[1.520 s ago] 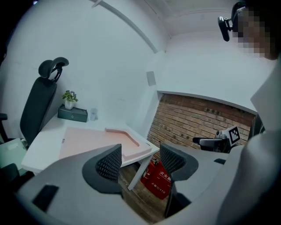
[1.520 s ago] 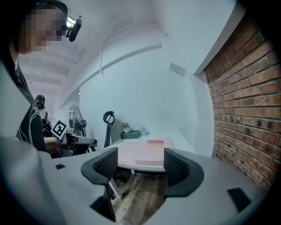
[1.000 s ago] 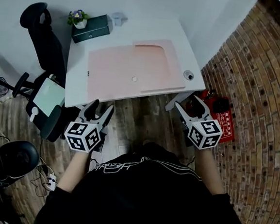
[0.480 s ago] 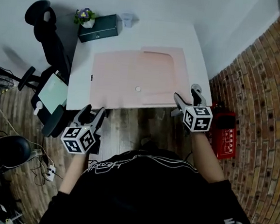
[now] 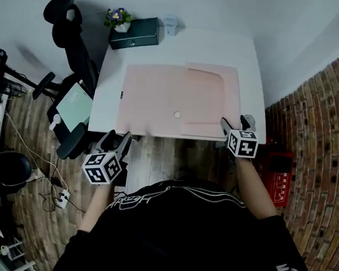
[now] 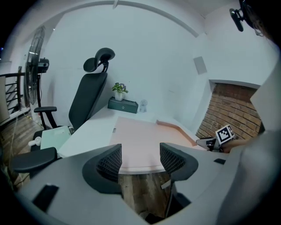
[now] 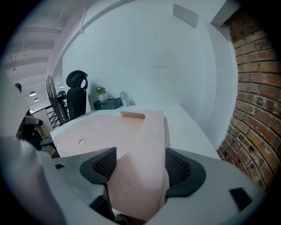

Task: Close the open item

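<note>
Pink folder flap (image 7: 147, 127) looks thin and bendy; pinch its edge, lying between the right gripper's (image 7: 138, 166) spread jaws by the desk's (image 7: 189, 121) near edge

You had a pale pink folder (image 5: 155, 98) lying flat and open across the white surface (image 5: 183, 44), with a small round snap (image 5: 177, 114) near its front edge. Its flap (image 5: 211, 100) lay unfolded to the right, slightly raised, its near end between your right tool's (image 7: 139, 169) parted jaws.
</note>
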Demonstrator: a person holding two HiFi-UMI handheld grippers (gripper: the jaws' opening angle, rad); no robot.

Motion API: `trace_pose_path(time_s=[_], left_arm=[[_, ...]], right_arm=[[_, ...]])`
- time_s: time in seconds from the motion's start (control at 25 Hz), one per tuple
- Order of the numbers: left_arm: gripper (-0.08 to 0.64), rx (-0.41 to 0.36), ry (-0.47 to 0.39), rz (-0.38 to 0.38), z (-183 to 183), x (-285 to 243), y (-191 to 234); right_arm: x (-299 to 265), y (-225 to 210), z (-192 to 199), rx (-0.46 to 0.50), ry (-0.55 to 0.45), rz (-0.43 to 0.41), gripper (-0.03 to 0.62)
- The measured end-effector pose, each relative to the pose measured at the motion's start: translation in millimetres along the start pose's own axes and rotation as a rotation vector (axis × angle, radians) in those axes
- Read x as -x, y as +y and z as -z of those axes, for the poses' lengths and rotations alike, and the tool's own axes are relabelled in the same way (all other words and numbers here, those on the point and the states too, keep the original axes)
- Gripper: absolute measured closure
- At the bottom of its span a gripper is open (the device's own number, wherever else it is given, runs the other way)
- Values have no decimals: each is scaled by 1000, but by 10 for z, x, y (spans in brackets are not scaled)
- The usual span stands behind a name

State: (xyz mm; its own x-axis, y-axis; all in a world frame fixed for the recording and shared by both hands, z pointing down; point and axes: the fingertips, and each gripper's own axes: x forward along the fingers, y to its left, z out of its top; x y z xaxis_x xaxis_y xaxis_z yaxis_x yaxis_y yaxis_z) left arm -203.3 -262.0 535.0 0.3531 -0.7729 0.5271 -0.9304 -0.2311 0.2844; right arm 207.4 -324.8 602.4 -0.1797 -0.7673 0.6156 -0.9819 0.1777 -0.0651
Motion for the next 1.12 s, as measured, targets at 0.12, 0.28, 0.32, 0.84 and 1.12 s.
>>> trace_pose_path(time_s=[0.12, 0.28, 0.32, 0.84, 1.12], left_arm=[[284, 32, 9, -18, 71, 2, 70], [284, 54, 14, -37, 110, 8, 147], [284, 55, 17, -41, 127, 12, 163], [284, 110, 97, -80, 522, -41, 361], [284, 171, 151, -143, 784, -142, 708]], right_arm=[[-19, 12, 30, 29, -1, 13, 264], [-26, 15, 32, 37, -14, 26, 265], [-24, 19, 38, 40, -14, 27, 265], [115, 74, 173, 86, -13, 4, 265], [138, 107, 197, 90, -5, -3, 265]])
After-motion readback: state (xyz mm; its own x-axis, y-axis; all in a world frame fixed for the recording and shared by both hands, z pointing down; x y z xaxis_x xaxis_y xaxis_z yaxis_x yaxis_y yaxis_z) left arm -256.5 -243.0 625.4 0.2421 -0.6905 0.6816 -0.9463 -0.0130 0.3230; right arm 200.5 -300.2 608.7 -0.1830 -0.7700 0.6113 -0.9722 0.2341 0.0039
